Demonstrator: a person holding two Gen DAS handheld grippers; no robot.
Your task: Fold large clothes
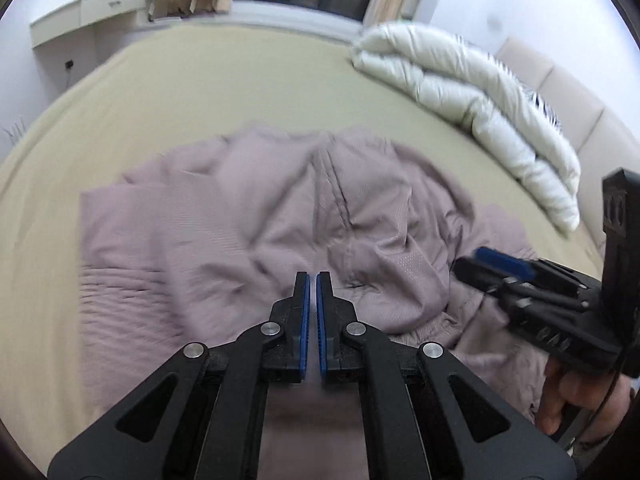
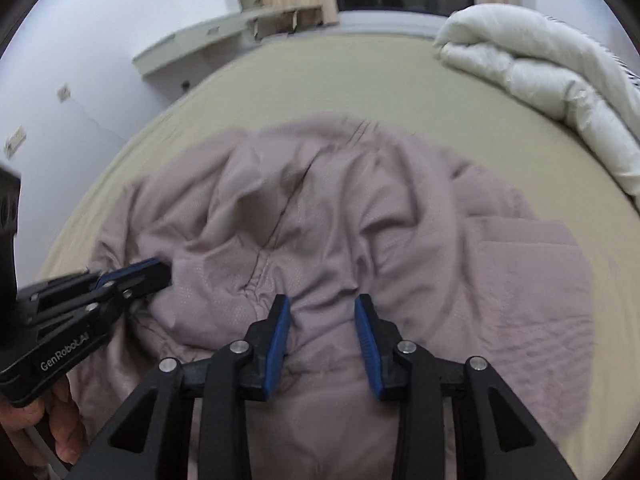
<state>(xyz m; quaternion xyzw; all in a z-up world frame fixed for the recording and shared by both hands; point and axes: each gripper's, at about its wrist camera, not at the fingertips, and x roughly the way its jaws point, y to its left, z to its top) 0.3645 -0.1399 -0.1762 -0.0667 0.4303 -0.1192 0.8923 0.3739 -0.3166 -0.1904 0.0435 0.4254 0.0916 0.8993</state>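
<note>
A large mauve garment lies crumpled on the beige bed; it also fills the middle of the right wrist view. My left gripper hovers over its near part with the jaws almost together and nothing between them; it also shows in the right wrist view. My right gripper is open above the garment's near folds, with cloth below the gap but not pinched. It also shows at the right of the left wrist view.
A folded white duvet lies along the far right of the bed, also in the right wrist view. A padded headboard is behind it. A white desk and a dark window stand beyond the bed.
</note>
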